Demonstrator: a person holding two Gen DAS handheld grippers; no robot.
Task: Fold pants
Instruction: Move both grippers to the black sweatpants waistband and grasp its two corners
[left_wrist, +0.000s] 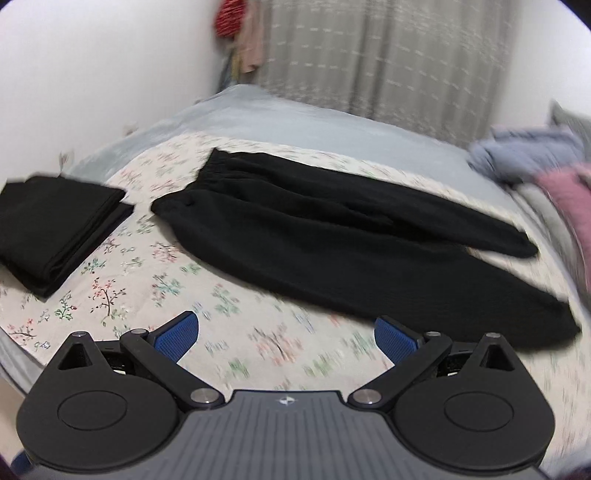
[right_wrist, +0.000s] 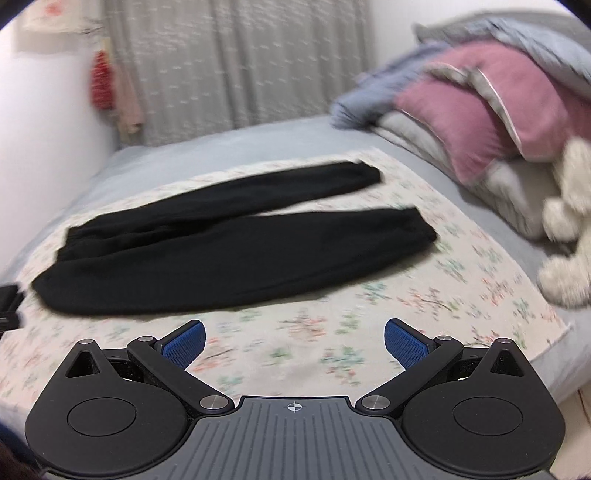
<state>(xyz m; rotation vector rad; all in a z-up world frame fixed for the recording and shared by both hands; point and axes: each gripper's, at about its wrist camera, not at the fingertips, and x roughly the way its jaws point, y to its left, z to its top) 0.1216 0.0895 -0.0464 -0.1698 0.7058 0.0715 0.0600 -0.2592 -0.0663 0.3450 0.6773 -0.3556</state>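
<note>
While both grippers gape, pants (left_wrist: 332, 229) lie beyond them.

The black pants (left_wrist: 332, 229) (right_wrist: 229, 254) are lying flat and unfolded on the floral sheet (left_wrist: 155, 280) (right_wrist: 406, 295), both legs stretching apart toward the pillows (right_wrist: 491, 110).

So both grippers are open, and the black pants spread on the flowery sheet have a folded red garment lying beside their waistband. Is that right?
Almost. The folded garment beside the waistband is black, not red, as the left wrist view shows. The rest holds: the left gripper and right gripper are both open, and the black pants lie spread on the flowery sheet.
</note>
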